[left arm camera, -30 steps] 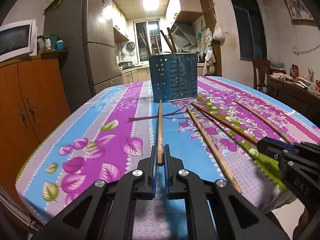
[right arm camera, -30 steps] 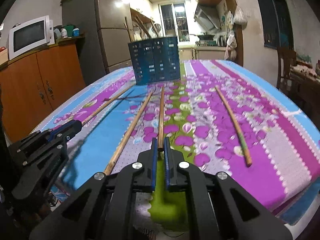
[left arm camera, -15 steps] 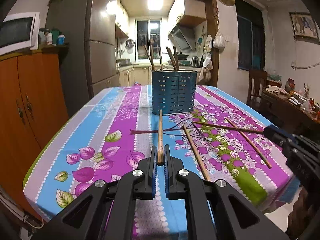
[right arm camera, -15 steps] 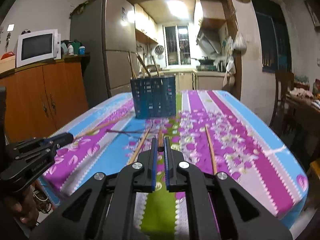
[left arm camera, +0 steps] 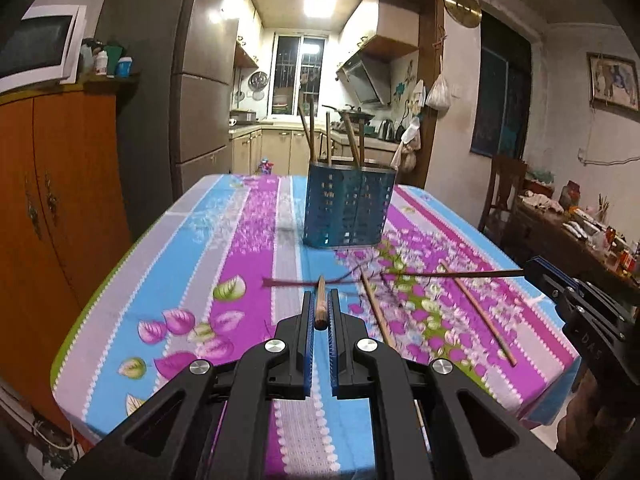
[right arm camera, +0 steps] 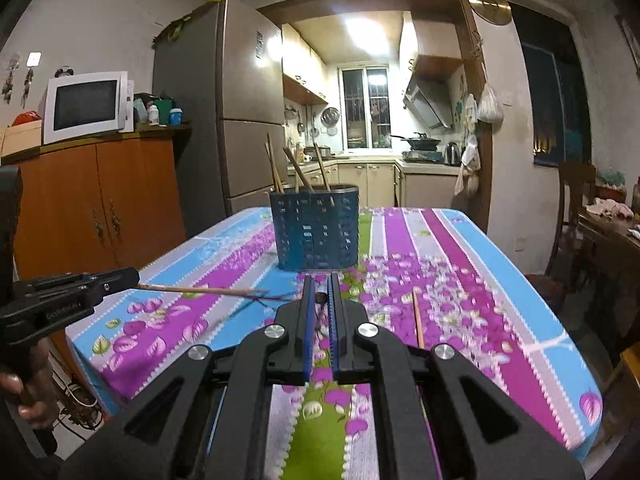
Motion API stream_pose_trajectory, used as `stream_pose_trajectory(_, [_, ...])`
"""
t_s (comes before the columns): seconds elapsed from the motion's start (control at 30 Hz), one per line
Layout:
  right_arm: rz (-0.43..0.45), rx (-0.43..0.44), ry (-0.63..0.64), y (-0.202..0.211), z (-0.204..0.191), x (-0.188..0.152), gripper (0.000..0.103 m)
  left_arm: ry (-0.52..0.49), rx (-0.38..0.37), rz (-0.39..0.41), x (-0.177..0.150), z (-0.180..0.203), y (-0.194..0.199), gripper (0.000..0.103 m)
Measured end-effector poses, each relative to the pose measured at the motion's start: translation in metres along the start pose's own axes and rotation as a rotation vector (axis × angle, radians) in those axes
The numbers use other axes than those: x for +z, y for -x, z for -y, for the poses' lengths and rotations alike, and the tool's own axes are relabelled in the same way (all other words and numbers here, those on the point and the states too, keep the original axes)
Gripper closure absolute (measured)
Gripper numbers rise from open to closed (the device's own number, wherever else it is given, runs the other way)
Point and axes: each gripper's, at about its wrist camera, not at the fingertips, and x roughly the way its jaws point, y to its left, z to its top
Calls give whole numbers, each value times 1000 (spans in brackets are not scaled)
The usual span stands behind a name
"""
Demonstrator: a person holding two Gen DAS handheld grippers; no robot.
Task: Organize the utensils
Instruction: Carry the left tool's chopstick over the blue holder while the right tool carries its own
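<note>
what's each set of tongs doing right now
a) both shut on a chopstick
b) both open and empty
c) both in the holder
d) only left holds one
a: the left tongs clamp a chopstick, and the right tongs clamp another chopstick.

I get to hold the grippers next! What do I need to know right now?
Left gripper: shut on a light wooden chopstick, held above the table.
Right gripper: shut on a dark wooden chopstick, also held above the table.
Blue perforated metal utensil holder stands mid-table on the flowery striped tablecloth, several chopsticks already inside.
Left: drop both held ones in, then collect the two loose chopsticks lying on the cloth.
</note>
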Motion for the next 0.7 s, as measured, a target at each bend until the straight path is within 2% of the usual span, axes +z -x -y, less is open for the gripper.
stream_pose_trajectory(0.3, [4, 61, 43, -8, 2, 52, 98, -19, -45, 25, 54, -4, 8, 96])
stream_pose_trajectory(0.47, [-57, 112, 20, -24, 8, 76, 98, -44, -56, 30, 78, 0, 1, 96])
stream_pose_trajectory(0.7, [-161, 172, -34, -51, 18, 105, 98, -67, -106, -21, 110, 2, -22, 96])
